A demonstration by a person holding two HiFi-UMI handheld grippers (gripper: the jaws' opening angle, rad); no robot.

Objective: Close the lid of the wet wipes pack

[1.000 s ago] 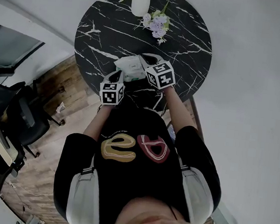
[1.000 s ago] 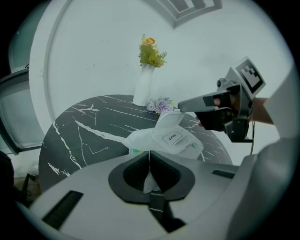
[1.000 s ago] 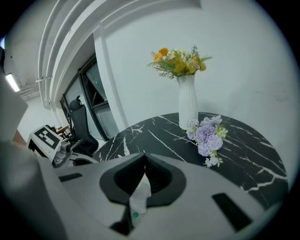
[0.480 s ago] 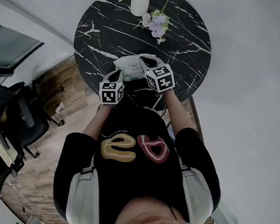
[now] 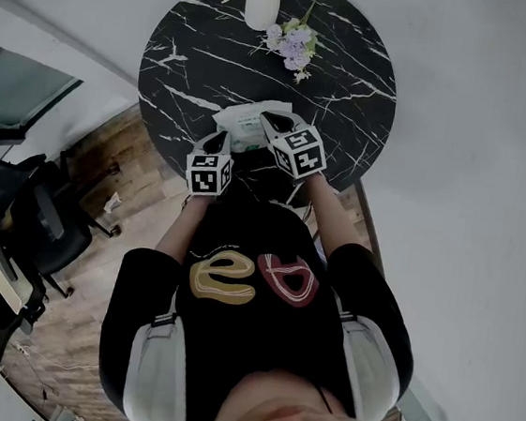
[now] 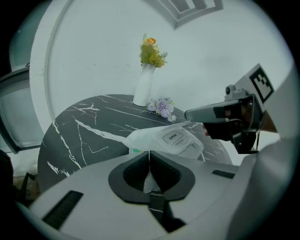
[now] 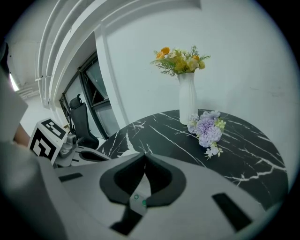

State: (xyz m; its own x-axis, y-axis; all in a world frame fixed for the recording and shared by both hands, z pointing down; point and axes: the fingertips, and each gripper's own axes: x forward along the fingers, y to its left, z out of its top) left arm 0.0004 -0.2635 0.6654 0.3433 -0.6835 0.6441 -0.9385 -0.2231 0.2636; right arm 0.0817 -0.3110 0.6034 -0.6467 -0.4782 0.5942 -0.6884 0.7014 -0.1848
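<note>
Downward and forward, both arms were stretched over the near edge of the round, white-veined black marble worktop (image 5: 205,57). The left hand-held gripper (image 6: 149,153) was shown closed at the soft white wet wipes pack (image 6: 140,138); a pinch could not be confirmed. The right hand-held gripper (image 7: 144,155) was closed, empty, over its flat rounded lid (image 6: 176,137).
</note>
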